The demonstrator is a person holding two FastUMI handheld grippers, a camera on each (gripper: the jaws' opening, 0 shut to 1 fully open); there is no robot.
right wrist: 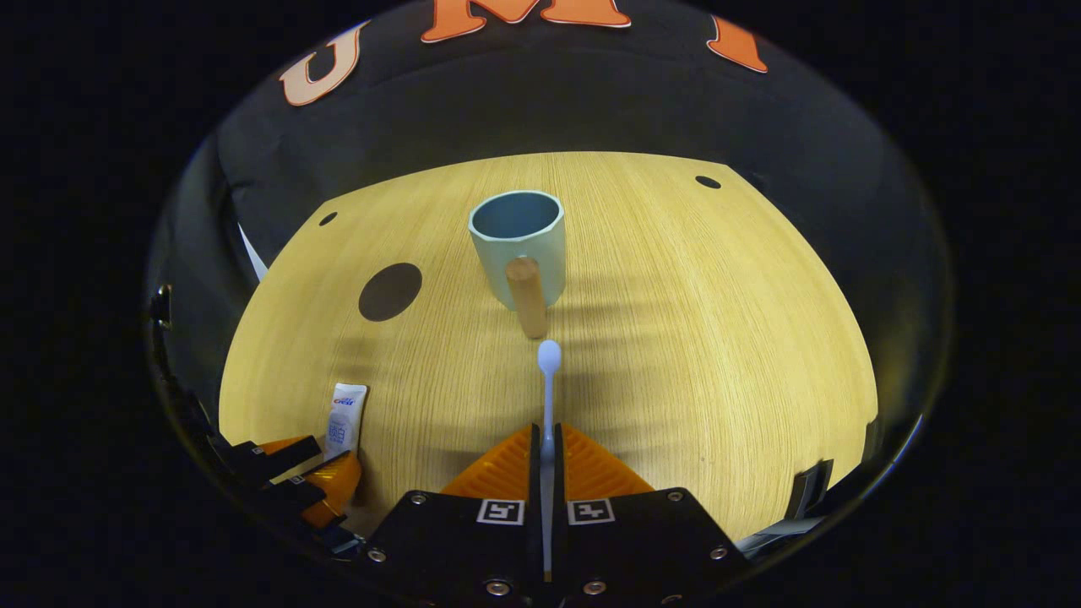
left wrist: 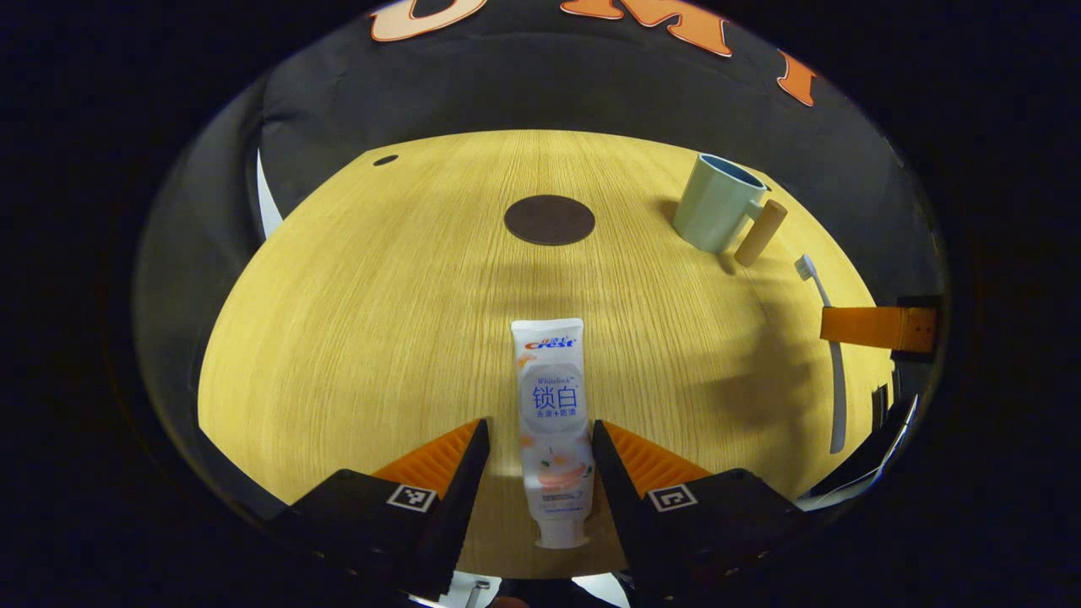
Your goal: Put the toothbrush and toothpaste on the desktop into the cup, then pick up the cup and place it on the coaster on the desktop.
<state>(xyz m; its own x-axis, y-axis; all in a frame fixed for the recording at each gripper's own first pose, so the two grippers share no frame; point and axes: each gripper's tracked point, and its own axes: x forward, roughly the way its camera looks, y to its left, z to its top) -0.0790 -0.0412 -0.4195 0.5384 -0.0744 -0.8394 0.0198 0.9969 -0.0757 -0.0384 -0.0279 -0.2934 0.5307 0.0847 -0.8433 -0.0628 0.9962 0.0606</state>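
Fingers of the left gripper (left wrist: 540, 439) straddle the white printed toothpaste tube (left wrist: 551, 405), spread on either side, whether they touch it I cannot tell; the tube lies flat on the pale wooden desktop (left wrist: 380, 321), cap end nearest. The right gripper (right wrist: 546, 447) is clenched on the slim white toothbrush (right wrist: 548, 380), head pointing forward. Just beyond the brush head stands the pale green cup with a wooden handle (right wrist: 519, 245). Left of it sits the dark round coaster (right wrist: 390, 291).
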